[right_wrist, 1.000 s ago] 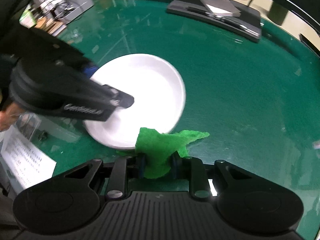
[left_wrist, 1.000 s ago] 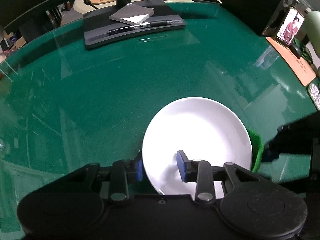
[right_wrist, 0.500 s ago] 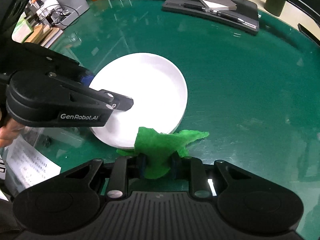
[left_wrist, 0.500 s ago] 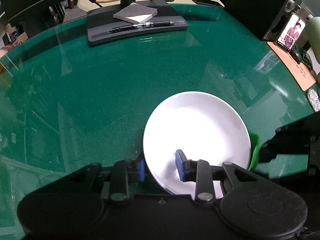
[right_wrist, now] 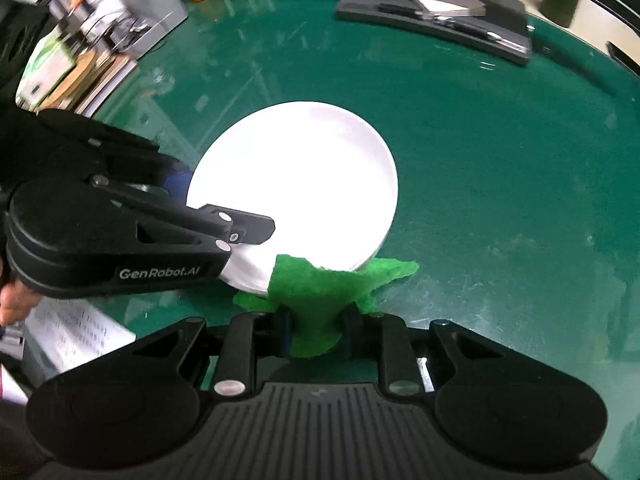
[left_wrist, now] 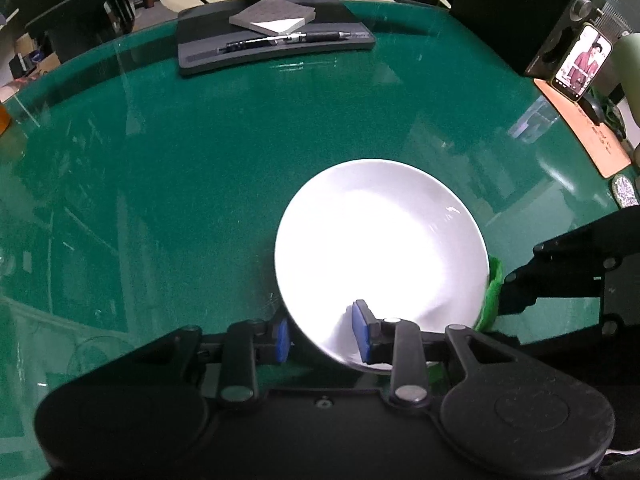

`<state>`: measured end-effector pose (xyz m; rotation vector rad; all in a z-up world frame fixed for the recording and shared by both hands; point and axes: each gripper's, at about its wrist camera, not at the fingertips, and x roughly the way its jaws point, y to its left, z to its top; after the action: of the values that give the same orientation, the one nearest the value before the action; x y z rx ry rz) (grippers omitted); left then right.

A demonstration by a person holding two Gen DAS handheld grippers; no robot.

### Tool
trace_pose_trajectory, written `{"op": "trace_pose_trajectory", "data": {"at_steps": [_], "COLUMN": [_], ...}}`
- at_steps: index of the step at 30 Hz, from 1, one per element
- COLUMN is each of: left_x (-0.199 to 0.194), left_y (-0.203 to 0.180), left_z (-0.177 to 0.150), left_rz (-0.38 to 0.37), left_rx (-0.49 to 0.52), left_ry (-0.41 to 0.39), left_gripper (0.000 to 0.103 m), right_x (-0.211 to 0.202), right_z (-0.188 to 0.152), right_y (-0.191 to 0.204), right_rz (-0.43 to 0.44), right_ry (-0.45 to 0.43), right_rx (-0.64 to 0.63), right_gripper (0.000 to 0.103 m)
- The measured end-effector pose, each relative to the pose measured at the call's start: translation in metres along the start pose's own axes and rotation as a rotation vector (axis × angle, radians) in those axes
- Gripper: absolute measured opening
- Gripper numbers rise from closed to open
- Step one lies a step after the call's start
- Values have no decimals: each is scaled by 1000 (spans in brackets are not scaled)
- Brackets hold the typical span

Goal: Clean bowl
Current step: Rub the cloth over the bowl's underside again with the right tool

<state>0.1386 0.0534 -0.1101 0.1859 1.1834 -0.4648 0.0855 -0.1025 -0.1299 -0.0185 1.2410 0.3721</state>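
A shallow white bowl (left_wrist: 380,244) sits low over the green glass table, tilted; it also shows in the right wrist view (right_wrist: 296,184). My left gripper (left_wrist: 322,338) is shut on the bowl's near rim, one blue pad inside and one outside. My right gripper (right_wrist: 314,330) is shut on a bright green cloth (right_wrist: 320,292), whose front edge lies against the bowl's near rim. A strip of the cloth (left_wrist: 493,292) shows at the bowl's right edge in the left wrist view.
A dark tray (left_wrist: 276,46) with a notepad and pen stands at the table's far side. A phone on a stand (left_wrist: 582,62) and an orange mat are at the far right. A desk organiser and clutter (right_wrist: 116,28) line the left edge.
The bowl has been lifted and tilted a little in my left gripper. My right gripper with the cloth has moved slightly closer to the bowl's rim.
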Motion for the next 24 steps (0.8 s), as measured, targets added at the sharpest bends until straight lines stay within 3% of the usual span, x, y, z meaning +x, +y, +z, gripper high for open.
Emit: {"op": "trace_pose_trajectory", "data": {"at_steps": [2,8,10,11,12,16,24], "left_x": [-1,5,6,7,7,6,4], "left_y": [2,9,9,9,9,7,7], "left_z": [2,16,16,17,16,14,10], "left_rz": [10,43,28,20,17,18,17], "left_rx": [1,8,10,10,8,4,1], "left_ry": [-9,-18,-16,-16,-17,-25,-27], "left_gripper": [31,34,27,21,21,21,21], "right_x": [0,0,-1,-2,-2,-3,2], "right_z": [-3,-4,-5,-5,-6,-5,1], "right_y": [4,9,7,7,8,14,27], "right_rz": [-2,-3,-4,-7,-15,-30,118], "right_ry": [-1,-9,-15,-16,-16,-12,-15], "right_rx": [-23,-44,-40,-41,-46,-46,35], "right_gripper": [46,50,42,21,16,16,16]}}
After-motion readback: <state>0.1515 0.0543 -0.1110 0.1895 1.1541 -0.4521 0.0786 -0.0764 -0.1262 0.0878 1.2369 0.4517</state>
